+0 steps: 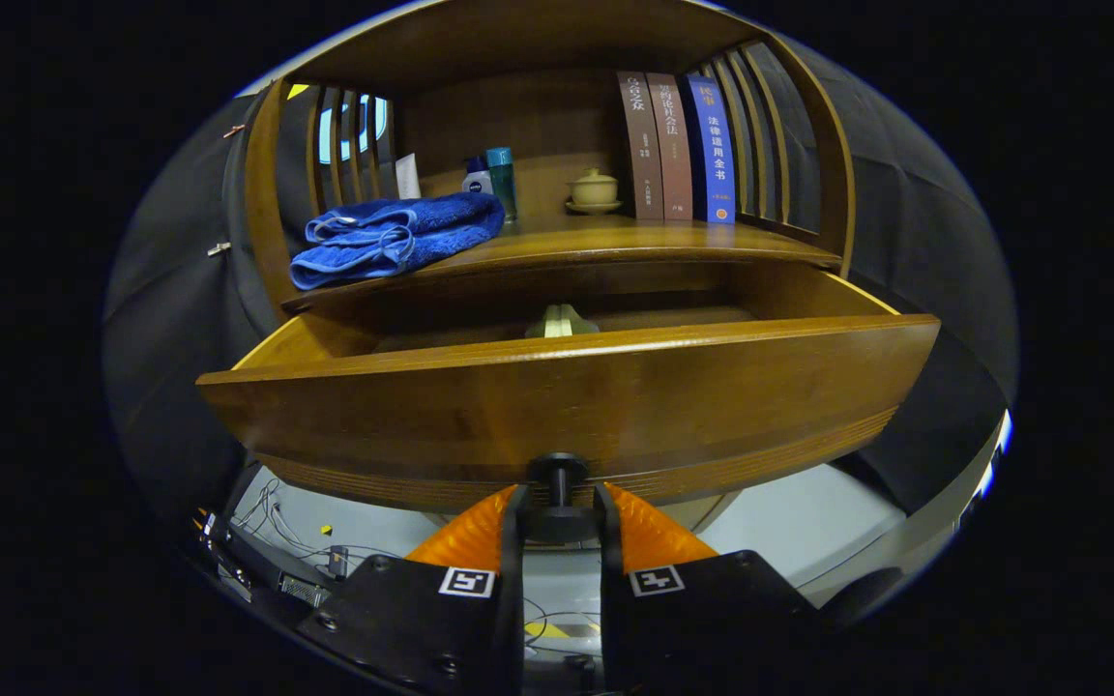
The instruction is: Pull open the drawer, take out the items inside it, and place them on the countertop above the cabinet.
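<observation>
The wooden drawer (567, 396) stands pulled out toward me, its wide front panel just ahead of the fingers. My gripper (558, 517) is shut on the drawer's dark round knob (558, 483), one finger pressing on each side. Inside the drawer, beyond the front panel, the top of a pale cream item (562, 322) pokes up; the rest of it is hidden. Above the drawer lies the countertop (596, 242), a wooden shelf surface.
On the countertop lie a folded blue towel (393, 237), small bottles (492, 179), a little lidded cup on a saucer (594, 189) and three upright books (678, 145). Slatted wooden sides flank the shelf. Below the drawer, cables and small devices (296, 561) lie on a pale floor.
</observation>
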Available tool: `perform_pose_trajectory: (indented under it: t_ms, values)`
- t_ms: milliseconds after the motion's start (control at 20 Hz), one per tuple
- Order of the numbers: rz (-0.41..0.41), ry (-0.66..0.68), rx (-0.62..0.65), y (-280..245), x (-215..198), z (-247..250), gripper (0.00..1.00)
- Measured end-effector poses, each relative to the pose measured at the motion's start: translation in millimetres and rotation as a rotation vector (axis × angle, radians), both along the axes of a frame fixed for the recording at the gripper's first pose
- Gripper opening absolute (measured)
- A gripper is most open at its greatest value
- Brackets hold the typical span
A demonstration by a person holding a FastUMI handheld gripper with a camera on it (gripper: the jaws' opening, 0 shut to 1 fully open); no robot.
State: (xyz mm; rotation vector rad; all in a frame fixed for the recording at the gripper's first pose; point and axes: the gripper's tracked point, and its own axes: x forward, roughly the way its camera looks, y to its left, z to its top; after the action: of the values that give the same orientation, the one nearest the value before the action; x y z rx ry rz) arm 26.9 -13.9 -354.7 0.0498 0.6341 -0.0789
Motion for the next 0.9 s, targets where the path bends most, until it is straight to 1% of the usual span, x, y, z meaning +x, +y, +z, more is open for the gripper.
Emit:
perform_pose_trajectory:
  t_ms: [350,600,800,850,900]
  values:
    - [-0.012,0.055,0.015,4,-45,2,0.36]
    - [-0.015,0.103,0.026,4,-67,-8,0.35]
    - [-0.012,0.085,0.015,3,-64,-9,0.36]
    - [-0.011,0.087,0.016,3,-64,-8,0.37]
    - [-0.016,0.089,0.011,3,-66,-7,0.49]
